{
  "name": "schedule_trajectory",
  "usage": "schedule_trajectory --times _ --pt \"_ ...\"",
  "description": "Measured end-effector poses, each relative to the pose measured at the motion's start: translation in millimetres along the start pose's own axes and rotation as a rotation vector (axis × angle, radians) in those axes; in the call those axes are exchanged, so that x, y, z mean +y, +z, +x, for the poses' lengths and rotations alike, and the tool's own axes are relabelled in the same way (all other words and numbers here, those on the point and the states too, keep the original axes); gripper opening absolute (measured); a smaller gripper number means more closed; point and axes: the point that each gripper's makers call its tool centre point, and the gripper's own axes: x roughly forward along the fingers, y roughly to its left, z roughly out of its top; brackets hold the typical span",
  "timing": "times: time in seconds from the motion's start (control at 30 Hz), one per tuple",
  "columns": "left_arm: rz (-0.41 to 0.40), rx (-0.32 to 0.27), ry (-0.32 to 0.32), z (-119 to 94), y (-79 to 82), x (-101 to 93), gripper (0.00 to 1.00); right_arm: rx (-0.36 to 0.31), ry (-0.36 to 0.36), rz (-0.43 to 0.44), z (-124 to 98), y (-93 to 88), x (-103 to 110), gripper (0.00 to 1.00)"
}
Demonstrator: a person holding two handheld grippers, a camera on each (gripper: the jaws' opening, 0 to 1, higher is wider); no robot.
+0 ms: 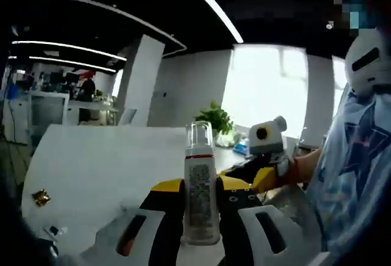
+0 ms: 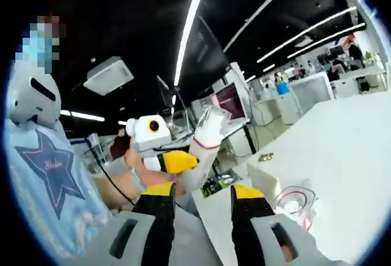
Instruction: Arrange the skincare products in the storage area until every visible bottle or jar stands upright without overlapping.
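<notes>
At the bottom centre of the left gripper view, the left tongs [image 1: 201, 217] are clamped on a tall white bottle [image 1: 200, 192]. It stands upright in the frame between the two yellow-and-black jaws, with a clear cap at the top, a thin red ring below the cap, and a printed label down its body. Behind it the white tabletop [image 1: 104, 162] spreads across the left and middle of the frame. A small gold-wrapped item [image 1: 41, 197] lies on it at the lower left, well apart from the bottle. At the right of the frame the other tongs come into view, held in a person's hand [image 1: 292, 169]. A green potted plant [image 1: 215, 119] shows in the middle distance before a bright window.

In the right gripper view, the right tongs [image 2: 201, 208] rise from the bottom centre with their jaws spread apart and nothing between them. Above them, in the middle of the frame, the same bottle [image 2: 208, 133] appears tilted, gripped in the left tongs. At the lower right, a clear container [image 2: 294, 203] with a red rim line rests on the white tabletop [image 2: 342, 156], just beside the right jaw. A person in a light blue shirt with a star print [image 2: 52, 168] fills the left of the frame.
</notes>
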Motion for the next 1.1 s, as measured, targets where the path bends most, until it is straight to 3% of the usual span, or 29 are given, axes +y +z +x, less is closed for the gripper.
schedule_trajectory --times 0.1,0.17,0.33,0.37,0.4,0.43,0.47,0.5,0.57,0.6,0.67,0.77,0.93,1.0,1.1 --pt "-0.005 0.01 -0.085 2 -1.9 -14.6 0.23 -0.099 0.008 0.049 -3 19.2 0 0.35" --pt "0.0 0.026 -0.097 6 -5.7 -15.9 0.23 -0.095 0.006 0.042 -3 18.2 -2 0.35" --pt "0.013 0.119 -0.163 16 -23.3 -21.2 0.23 -0.115 0.026 0.072 1 15.8 0 0.27" --pt "0.02 0.17 -0.193 20 -33.0 -25.7 0.23 -0.144 0.051 0.14 2 15.2 4 0.22" --pt "0.025 0.199 -0.192 22 -39.3 -25.4 0.23 -0.147 0.084 0.151 3 13.3 9 0.17" --pt "0.037 0.231 -0.215 26 -49.1 -26.0 0.23 -0.151 0.067 0.14 6 11.4 6 0.17" --pt "0.023 0.255 -0.175 28 -56.0 -18.3 0.23 -0.121 -0.01 0.122 4 2.4 -4 0.17" --pt "0.015 0.289 -0.177 30 -67.2 -16.7 0.23 -0.103 -0.038 0.095 3 -2.3 -9 0.16" --pt "0.007 0.327 -0.189 32 -78.5 -17.3 0.23 -0.028 -0.047 0.129 2 -15.0 -11 0.16" --pt "0.01 0.361 -0.181 34 -90.6 -14.7 0.23 0.048 -0.079 0.091 3 -24.4 -15 0.16" --pt "0.062 0.432 -0.152 32 -103.7 -8.8 0.24 0.105 -0.099 -0.007 7 -33.5 -16 0.17" --pt "0.093 0.476 -0.108 31 -115.0 -2.6 0.24 0.177 -0.136 -0.1 11 -46.3 -21 0.17" --pt "0.19 0.562 -0.018 31 -137.6 10.2 0.25 0.282 -0.222 -0.167 7 -66.3 -39 0.16" --pt "0.221 0.607 -0.014 30 -145.8 13.0 0.25 0.335 -0.243 -0.19 5 -76.3 -44 0.16" --pt "0.242 0.618 -0.008 30 -149.7 14.7 0.25 0.352 -0.256 -0.239 8 -79.7 -45 0.16"
